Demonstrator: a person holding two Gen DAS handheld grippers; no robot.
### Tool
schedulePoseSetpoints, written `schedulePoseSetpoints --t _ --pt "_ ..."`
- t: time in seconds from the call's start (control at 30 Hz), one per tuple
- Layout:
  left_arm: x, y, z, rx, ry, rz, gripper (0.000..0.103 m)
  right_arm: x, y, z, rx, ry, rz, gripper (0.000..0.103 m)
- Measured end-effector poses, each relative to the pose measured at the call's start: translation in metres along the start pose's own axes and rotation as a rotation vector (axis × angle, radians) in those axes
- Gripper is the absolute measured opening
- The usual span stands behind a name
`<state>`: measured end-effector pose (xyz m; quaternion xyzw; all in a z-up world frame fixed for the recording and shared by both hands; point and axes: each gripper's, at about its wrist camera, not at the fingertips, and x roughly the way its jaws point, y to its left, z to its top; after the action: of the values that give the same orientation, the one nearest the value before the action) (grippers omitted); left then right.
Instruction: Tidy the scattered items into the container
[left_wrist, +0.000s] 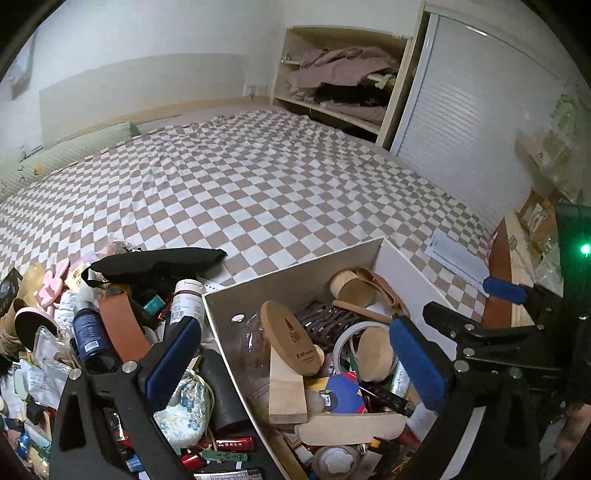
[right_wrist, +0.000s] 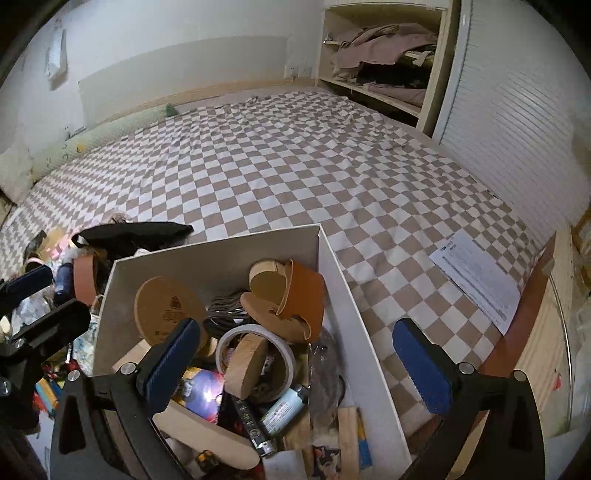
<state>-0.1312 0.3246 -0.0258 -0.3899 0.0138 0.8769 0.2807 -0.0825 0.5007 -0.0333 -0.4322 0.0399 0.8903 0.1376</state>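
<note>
Both grippers were held low over the near end of the bed (left_wrist: 258, 177), aimed forward along the checked cover. Left gripper (left_wrist: 295, 354): jaws wide apart, nothing between them, straddling the left wall of the white box (left_wrist: 295, 273); its left pad hung over the scattered pile outside the box, its right pad over the box contents. Right gripper (right_wrist: 295, 354): jaws also wide apart and empty, left pad above the box contents, right pad outside the box's right wall, over the cover. Seen from the left wrist, the right gripper stood just right of the box. The box sat on the bed, already crowded: round wooden disc (left_wrist: 290, 338), tape roll (right_wrist: 255, 354), brown leather strap (right_wrist: 304, 295), wooden block (left_wrist: 286, 391). Left of the box the loose pile remained: white pill bottle (left_wrist: 188, 299), dark blue bottle (left_wrist: 90, 338), black cloth (left_wrist: 162, 260), floral pouch (left_wrist: 188, 410). A printed sheet (right_wrist: 476, 277) lay on the cover, well right of the box.
</note>
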Motion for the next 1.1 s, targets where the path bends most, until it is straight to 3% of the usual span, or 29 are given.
schedulePoseSetpoints --t 0.23,0.53,1.1 --pt "-0.017 0.004 -0.002 -0.009 0.006 0.004 0.103 -0.016 0.004 -0.006 0.022 -0.001 0.015 0.103" --pt "-0.039 0.006 -0.015 0.019 0.012 0.042 0.103 -0.057 0.015 -0.017 0.012 -0.097 0.024 0.103" --pt "-0.117 0.009 -0.043 0.008 -0.092 -0.012 0.103 -0.116 0.024 -0.048 -0.002 -0.247 0.041 0.103"
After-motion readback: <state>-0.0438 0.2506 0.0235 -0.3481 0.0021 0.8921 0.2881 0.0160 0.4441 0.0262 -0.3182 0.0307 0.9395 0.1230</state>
